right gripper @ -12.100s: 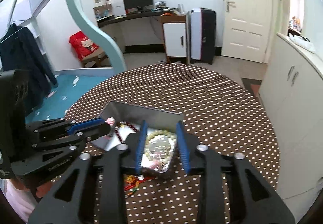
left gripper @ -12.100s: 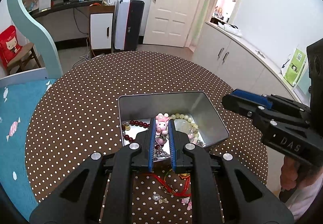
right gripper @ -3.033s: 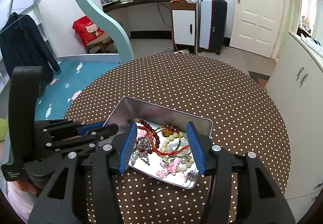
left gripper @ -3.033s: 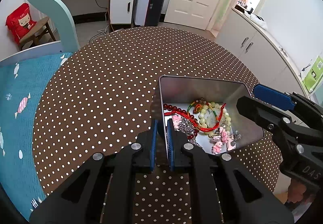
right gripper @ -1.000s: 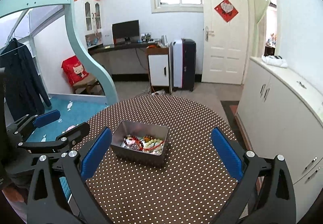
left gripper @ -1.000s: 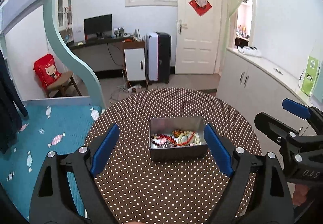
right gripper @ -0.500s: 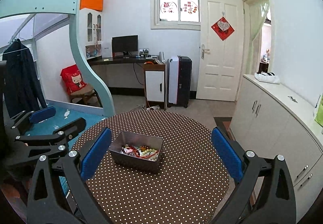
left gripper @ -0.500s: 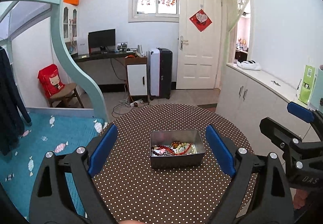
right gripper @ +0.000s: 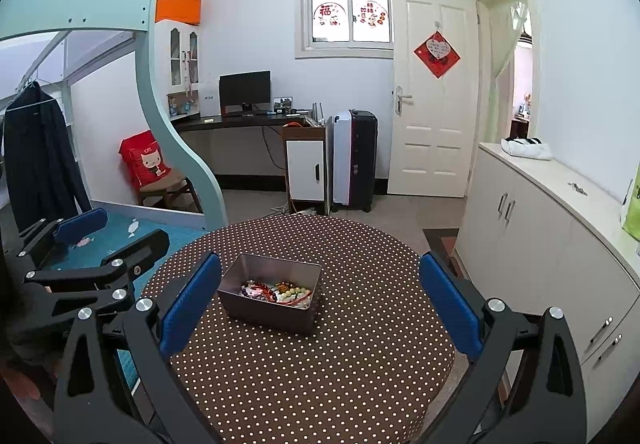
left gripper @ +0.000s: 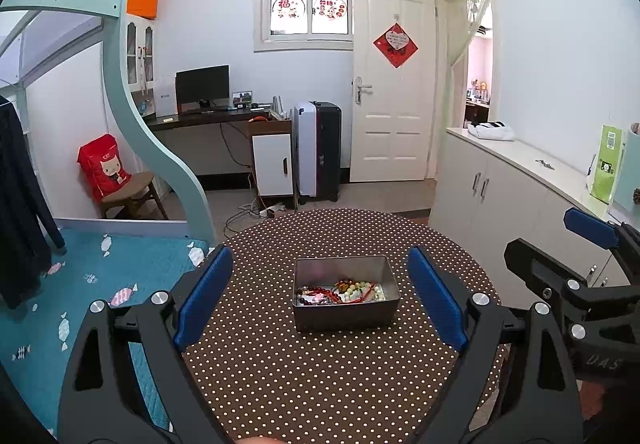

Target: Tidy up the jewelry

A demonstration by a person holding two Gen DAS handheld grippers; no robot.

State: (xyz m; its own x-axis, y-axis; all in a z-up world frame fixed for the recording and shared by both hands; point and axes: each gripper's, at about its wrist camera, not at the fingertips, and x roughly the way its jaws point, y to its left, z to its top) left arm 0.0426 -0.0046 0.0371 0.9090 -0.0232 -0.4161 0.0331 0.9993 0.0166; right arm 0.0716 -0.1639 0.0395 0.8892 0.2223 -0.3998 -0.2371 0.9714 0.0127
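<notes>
Sitting at the middle of the left wrist frame, a rectangular grey metal tin [left gripper: 346,302] rests on a round table covered in a brown cloth with white polka dots [left gripper: 332,376]; in the right wrist frame the same tin [right gripper: 272,298] lies slightly left of centre. Inside it is a tangle of jewelry [left gripper: 340,292]: dark red beads, pale green beads, red cord and small pink pieces, all heaped on the tin's floor [right gripper: 276,292]. The left gripper [left gripper: 320,300] fills the lower part of its own frame, its blue-padded jaws spread wide on either side of the tin and well short of it, holding nothing. The right gripper [right gripper: 318,306] is likewise spread wide and empty in the lower part of its frame, with the tin between its blue pads in the picture but farther off. Each gripper also shows at the other view's edge: the right one at the right edge [left gripper: 568,268], the left one at the left edge [right gripper: 96,248]. Behind the table, a white panelled door [left gripper: 390,103] stands at upper centre-right, and a black and white suitcase [left gripper: 318,151] is beside it.
</notes>
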